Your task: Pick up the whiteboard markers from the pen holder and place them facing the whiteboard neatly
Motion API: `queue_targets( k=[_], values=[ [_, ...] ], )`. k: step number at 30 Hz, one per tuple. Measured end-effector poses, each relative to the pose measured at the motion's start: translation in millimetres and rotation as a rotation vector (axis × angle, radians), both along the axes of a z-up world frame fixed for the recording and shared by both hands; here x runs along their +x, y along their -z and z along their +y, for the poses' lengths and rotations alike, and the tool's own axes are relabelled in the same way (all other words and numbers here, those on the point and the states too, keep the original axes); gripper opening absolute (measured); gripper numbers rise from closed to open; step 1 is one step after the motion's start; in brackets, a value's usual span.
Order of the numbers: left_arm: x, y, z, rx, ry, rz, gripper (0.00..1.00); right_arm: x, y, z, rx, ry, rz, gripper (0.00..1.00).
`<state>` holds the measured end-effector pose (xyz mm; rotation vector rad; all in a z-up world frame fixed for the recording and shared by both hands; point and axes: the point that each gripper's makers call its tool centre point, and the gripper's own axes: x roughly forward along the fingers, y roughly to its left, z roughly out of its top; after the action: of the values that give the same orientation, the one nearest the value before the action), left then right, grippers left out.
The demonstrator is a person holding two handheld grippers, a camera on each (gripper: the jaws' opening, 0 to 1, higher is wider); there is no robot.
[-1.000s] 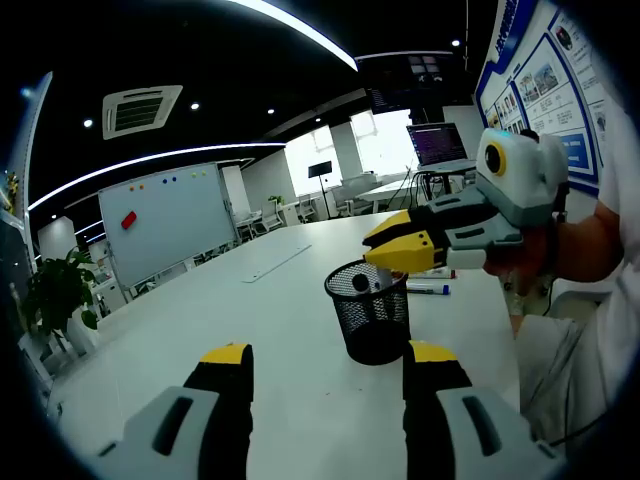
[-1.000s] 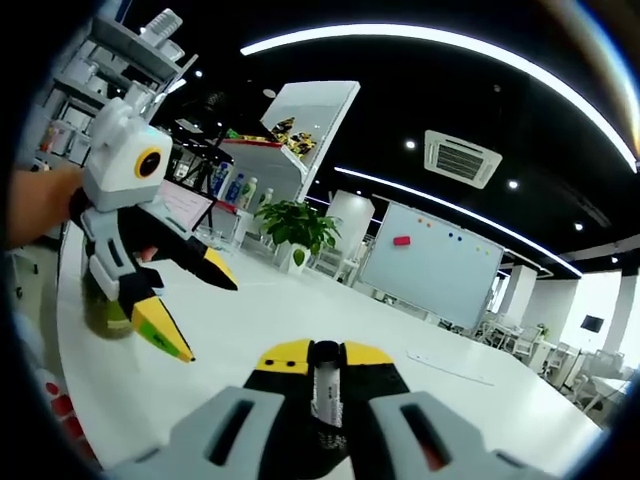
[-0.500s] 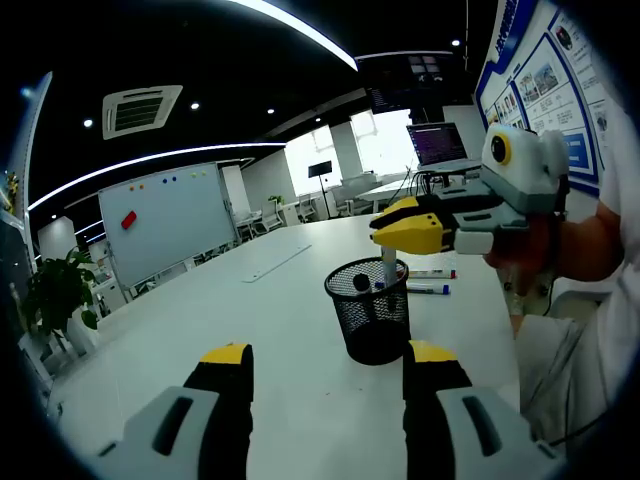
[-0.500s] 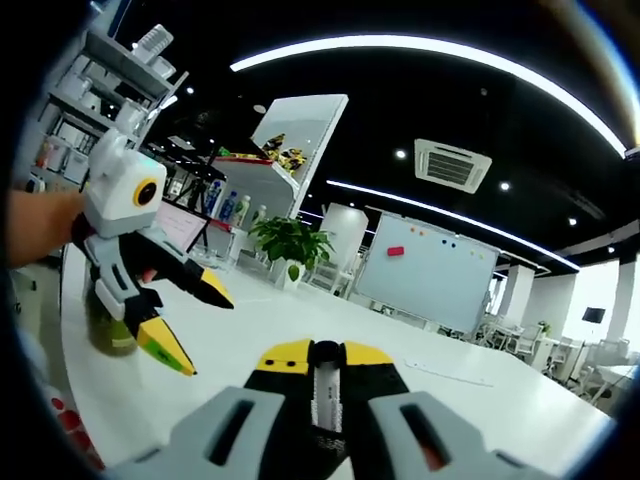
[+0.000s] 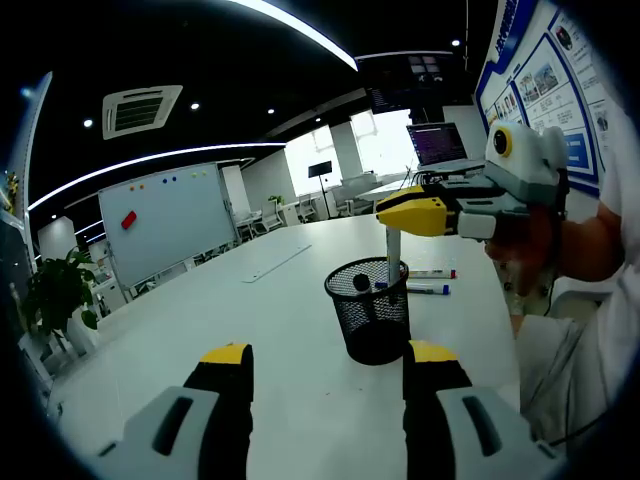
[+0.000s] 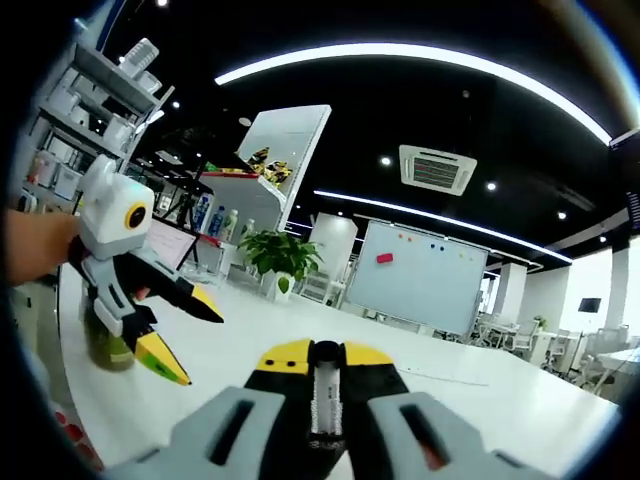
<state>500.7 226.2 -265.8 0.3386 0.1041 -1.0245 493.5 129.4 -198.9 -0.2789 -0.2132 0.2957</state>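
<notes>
Right gripper (image 5: 412,214) clamps 1 marker (image 5: 393,252) above the holder (image 5: 369,310); left gripper (image 5: 325,357), at 6 o'clock, gapes.

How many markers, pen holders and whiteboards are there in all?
Markers: 4 that can be seen; one in the right gripper at, one black-capped marker in the holder, two lying on the table at and; the holder may hide more.
Pen holder: 1
Whiteboard: 1
Total: 6
</notes>
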Motion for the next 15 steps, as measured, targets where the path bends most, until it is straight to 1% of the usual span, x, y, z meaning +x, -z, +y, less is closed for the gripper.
queue_targets(
  k=[3,4,7,13,15],
  values=[
    [0.3,0.1,0,0.000,0.000,0.000,0.62,-3,-6.8,-3,0.017,0.011,-0.026,0.09],
    [0.4,0.1,0,0.000,0.000,0.000,0.62,-5,-12.5,-8,0.035,0.028,-0.053,0.09],
    [0.6,0.0,0,0.000,0.000,0.000,0.62,-10,-21.9,-14,0.079,0.033,-0.082,0.09],
    [-0.3,-0.2,-1,0.000,0.000,0.000,0.62,-12,-25.9,-16,0.113,0.021,-0.088,0.09],
    [-0.5,-0.2,-1,0.000,0.000,0.000,0.62,-13,-28.5,-17,0.130,0.019,-0.100,0.09]
  ],
)
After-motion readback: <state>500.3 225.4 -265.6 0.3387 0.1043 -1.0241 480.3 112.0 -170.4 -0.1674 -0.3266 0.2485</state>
